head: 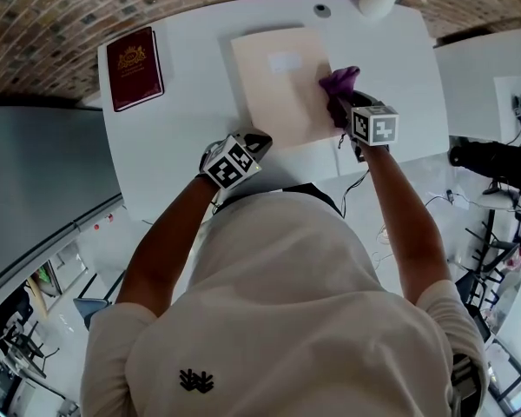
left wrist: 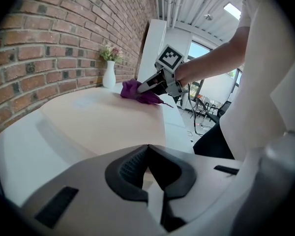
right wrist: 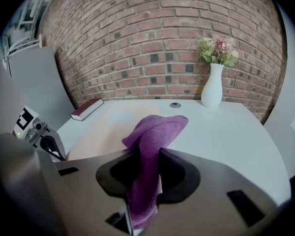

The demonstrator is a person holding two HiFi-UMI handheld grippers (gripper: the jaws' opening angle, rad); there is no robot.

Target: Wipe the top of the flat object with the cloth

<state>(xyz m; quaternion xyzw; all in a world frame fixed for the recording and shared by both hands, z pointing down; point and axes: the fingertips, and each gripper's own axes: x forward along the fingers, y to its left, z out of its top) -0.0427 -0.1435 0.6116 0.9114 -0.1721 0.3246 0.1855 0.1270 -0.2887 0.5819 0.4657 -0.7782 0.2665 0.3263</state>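
Purple terry cloth (head: 340, 82) pressed to the flat pale cream board (head: 278, 85) by the right gripper (head: 346, 109) – wipe under way, I judge.

The board lies flat on the white table (head: 174, 137); the cloth sits bunched at its right edge, near the far corner. The right gripper's jaws are closed onto the cloth's middle, with a fold humped out ahead of the tips and a tail hanging behind. The left gripper (head: 252, 142) rests at the board's near left corner, its jaw tips meeting, and I can make out nothing between them. The cloth looks soft, light and floppy – it is best pinched mid-bunch, as it is here, so that a pad of fabric leads. The board looks thin, stiff and smooth, so it is likely to skate unless it is pinned at a corner.
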